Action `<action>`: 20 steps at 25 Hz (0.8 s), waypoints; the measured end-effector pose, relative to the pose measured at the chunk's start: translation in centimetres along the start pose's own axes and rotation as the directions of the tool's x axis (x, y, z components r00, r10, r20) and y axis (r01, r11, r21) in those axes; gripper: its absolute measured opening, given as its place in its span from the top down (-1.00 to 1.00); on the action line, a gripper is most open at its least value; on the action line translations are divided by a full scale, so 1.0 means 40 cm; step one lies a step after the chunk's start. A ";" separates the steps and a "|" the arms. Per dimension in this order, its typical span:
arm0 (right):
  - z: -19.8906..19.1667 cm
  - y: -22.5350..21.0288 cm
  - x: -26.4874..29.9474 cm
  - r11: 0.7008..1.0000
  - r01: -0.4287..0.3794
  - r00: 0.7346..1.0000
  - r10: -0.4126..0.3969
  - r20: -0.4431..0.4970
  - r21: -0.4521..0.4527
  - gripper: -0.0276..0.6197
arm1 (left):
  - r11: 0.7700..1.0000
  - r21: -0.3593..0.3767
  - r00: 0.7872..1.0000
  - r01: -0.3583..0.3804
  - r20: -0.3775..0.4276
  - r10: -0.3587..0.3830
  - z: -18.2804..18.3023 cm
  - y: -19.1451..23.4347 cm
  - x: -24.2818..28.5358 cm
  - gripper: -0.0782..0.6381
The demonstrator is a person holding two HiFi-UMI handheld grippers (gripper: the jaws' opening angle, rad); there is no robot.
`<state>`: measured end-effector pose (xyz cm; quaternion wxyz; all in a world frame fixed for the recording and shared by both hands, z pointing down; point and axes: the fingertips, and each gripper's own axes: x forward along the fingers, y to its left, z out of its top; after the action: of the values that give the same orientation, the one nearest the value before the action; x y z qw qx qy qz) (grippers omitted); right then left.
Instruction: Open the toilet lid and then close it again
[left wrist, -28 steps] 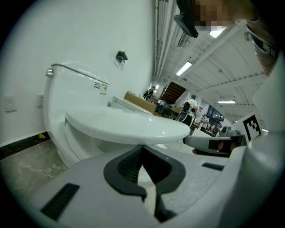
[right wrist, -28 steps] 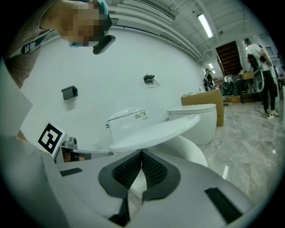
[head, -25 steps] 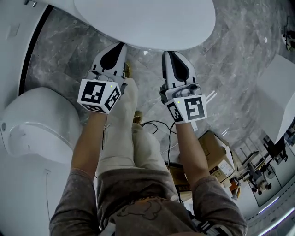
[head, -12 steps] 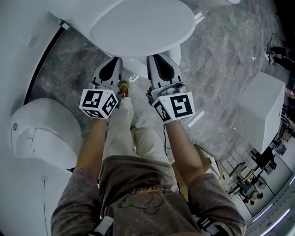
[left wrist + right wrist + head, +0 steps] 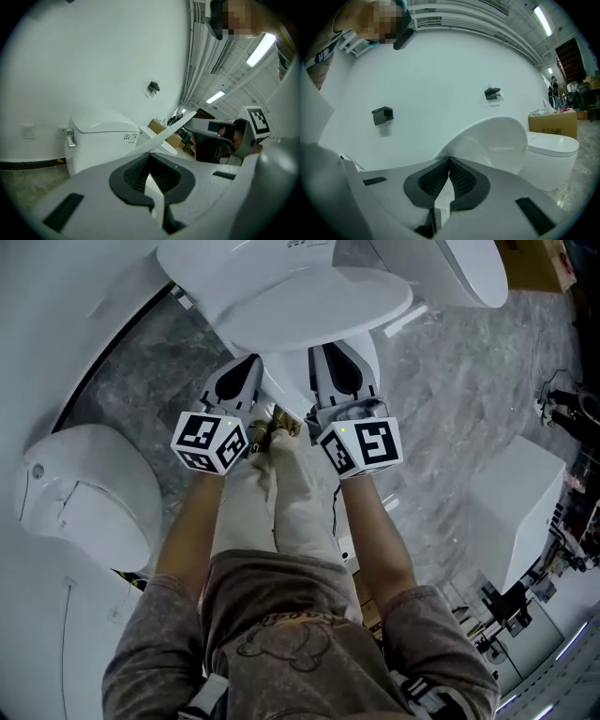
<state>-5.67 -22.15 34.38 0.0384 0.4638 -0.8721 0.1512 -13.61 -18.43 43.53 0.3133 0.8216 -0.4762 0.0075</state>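
My left gripper is closed down narrow on the front rim of the toilet lid; the thin white edge passes between the pads. My right gripper is closed on the same rim, with the lid rising beyond the jaws. In the head view the lid sits at upper centre, tilted partly up, and the cistern is at the top edge. Open grey floor lies to the right, toward a white box. A second white fixture stands near at the left.
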 end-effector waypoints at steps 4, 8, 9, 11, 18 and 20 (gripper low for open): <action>0.032 -0.001 0.068 0.998 -0.069 0.998 0.069 -0.010 -0.004 0.83 | 0.997 -0.013 0.997 -0.076 0.000 0.076 0.044 0.030 0.023 0.76; 0.050 0.013 0.144 0.990 -0.142 0.989 0.142 -0.029 -0.006 0.83 | 0.988 -0.033 0.989 -0.150 -0.001 0.150 0.083 0.075 0.034 0.76; 0.054 0.013 0.162 0.988 -0.155 0.987 0.154 -0.034 -0.012 0.83 | 0.987 -0.034 0.987 -0.158 0.002 0.158 0.090 0.085 0.041 0.76; 0.060 0.009 0.199 0.985 -0.173 0.984 0.171 -0.040 -0.027 0.83 | 0.986 -0.028 0.986 -0.164 0.006 0.165 0.104 0.105 0.063 0.76; 0.033 0.037 0.332 0.963 -0.267 0.962 0.263 -0.079 -0.043 0.83 | 0.972 0.000 0.972 -0.235 0.002 0.235 0.138 0.185 0.093 0.76; 0.027 0.037 0.357 0.960 -0.277 0.958 0.272 -0.089 -0.047 0.83 | 0.970 -0.007 0.970 -0.242 0.011 0.242 0.148 0.198 0.104 0.76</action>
<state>-14.92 -33.08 35.99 0.0664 0.3302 -0.9298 0.1483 -19.25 -27.54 44.10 0.3095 0.7566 -0.5746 0.0395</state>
